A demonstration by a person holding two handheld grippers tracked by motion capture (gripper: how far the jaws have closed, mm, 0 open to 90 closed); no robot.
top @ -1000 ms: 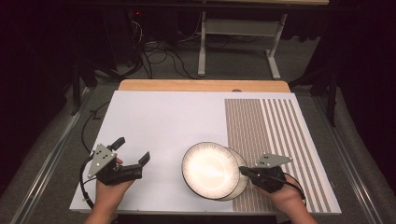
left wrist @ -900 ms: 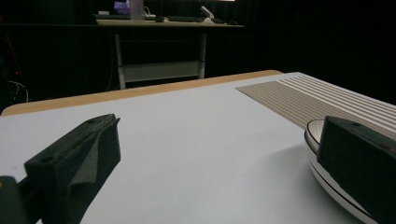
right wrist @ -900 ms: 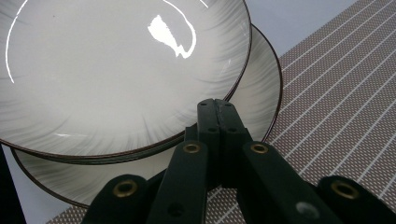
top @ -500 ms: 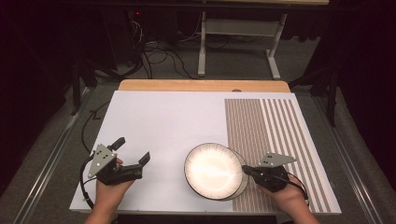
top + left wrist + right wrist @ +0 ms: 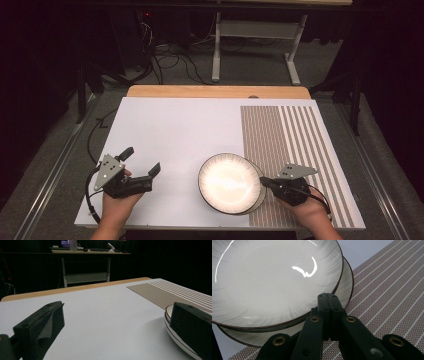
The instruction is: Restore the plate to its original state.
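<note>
Plates: two round white glazed ceramic plates with thin dark rims, stacked, low centre of the high view. The top plate is offset toward the left of the frame, so a crescent of the bottom plate peeks out lower right. The stack straddles the edge where the plain white table surface meets the brown woven placemat with pale stripes.

Right gripper comes in from the lower right of the high view. Its jaws are closed, pinched at the top plate's right rim. In the right gripper view the black jaws meet tight over that rim, and the bottom plate sits under and beyond the grip. Probably gripping at the edge so the top plate can be lifted or slid off the stack; the offset fits that, judging only from how they lie.

Left gripper sits lower left of the high view, well apart from the plates, jaws spread wide and holding nothing. In the left gripper view the plate stack edge shows at the right, partly behind one jaw. Looks parked, out of the way.

Plate look: glossy, bright glare in the middle, faint grey radial streaks toward the rim, shallow dish shape.
</note>
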